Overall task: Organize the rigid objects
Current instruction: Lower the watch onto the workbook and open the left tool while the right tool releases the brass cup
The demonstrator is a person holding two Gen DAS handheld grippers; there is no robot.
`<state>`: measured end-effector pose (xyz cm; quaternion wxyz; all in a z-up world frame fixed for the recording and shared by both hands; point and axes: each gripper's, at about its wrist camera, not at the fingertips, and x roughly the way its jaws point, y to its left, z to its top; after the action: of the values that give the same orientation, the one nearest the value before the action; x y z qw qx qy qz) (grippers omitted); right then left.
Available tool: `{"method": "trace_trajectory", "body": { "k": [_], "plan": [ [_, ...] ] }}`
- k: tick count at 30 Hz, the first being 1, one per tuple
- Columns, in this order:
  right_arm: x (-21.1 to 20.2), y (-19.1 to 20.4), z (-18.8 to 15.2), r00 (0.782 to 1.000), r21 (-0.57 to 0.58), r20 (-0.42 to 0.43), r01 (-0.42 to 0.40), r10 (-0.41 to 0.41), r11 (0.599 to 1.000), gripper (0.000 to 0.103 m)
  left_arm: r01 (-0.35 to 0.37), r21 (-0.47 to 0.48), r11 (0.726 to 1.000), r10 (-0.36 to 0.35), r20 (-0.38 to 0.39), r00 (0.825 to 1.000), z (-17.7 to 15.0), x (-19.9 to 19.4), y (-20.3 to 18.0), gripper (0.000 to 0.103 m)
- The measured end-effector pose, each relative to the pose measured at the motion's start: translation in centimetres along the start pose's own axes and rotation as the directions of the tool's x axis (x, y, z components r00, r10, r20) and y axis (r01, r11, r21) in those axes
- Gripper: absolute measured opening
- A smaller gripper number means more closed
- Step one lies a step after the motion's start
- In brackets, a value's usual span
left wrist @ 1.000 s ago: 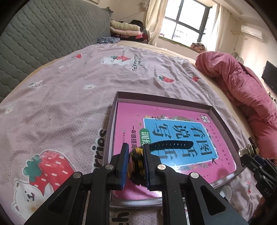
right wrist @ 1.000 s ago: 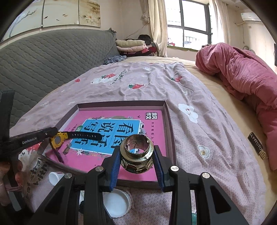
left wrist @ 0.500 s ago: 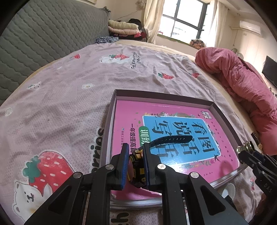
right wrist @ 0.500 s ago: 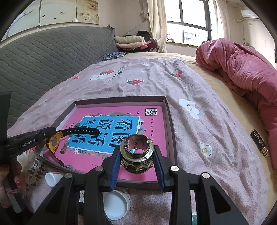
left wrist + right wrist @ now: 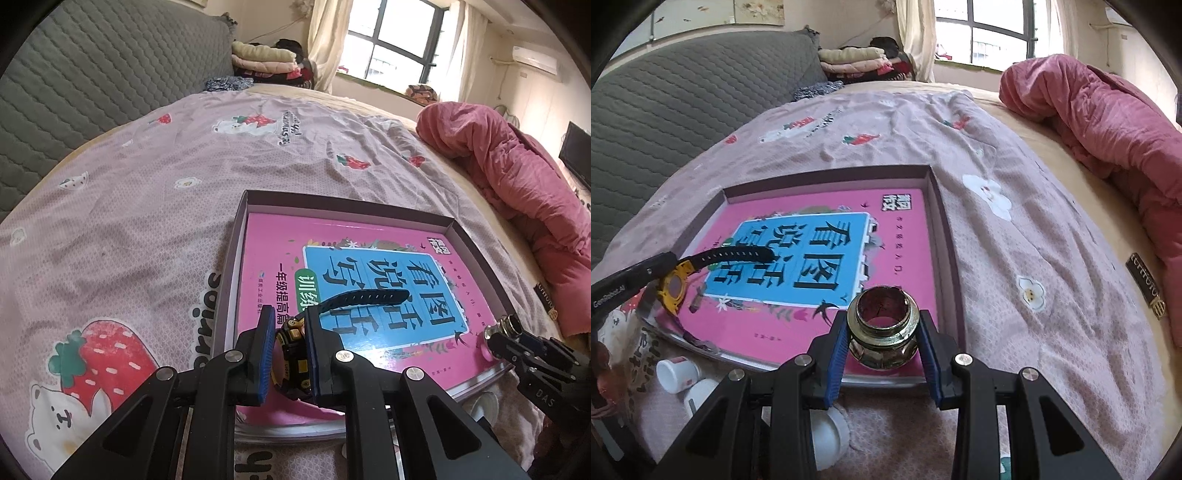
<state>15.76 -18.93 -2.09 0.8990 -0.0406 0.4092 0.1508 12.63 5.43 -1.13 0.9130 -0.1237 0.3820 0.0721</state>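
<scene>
A shallow brown box (image 5: 236, 236) lies on the bed with a pink and blue book (image 5: 354, 258) inside it. My left gripper (image 5: 290, 352) is shut on a yellow and black watch (image 5: 293, 354); its black strap (image 5: 365, 297) sticks out over the book. The watch also shows in the right wrist view (image 5: 674, 286). My right gripper (image 5: 882, 338) is shut on a brass ring-shaped metal fitting (image 5: 882, 328), held over the near right corner of the book (image 5: 831, 240). The fitting also shows at the right of the left wrist view (image 5: 508, 326).
The box (image 5: 940, 206) rests on a pink strawberry-print sheet (image 5: 129, 192). A small white bottle (image 5: 677, 373) and a white lid (image 5: 827, 439) lie by the box's near edge. A red quilt (image 5: 1115, 122) is piled at the right. A grey padded headboard (image 5: 92, 81) stands at the left.
Both grippers have moved forward and lower over the near part of the box, each still holding its object. The watch strap now hangs further over the book.
</scene>
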Motion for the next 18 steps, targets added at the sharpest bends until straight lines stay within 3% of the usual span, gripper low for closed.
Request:
{"method": "trace_trajectory", "body": {
  "k": [18],
  "plan": [
    [0.06, 0.05, 0.19, 1.000, -0.012, -0.023, 0.011, -0.011, 1.000, 0.037, -0.002, 0.002, 1.000, 0.002, 0.001, 1.000, -0.12, -0.08, 0.04, 0.016]
  ]
}}
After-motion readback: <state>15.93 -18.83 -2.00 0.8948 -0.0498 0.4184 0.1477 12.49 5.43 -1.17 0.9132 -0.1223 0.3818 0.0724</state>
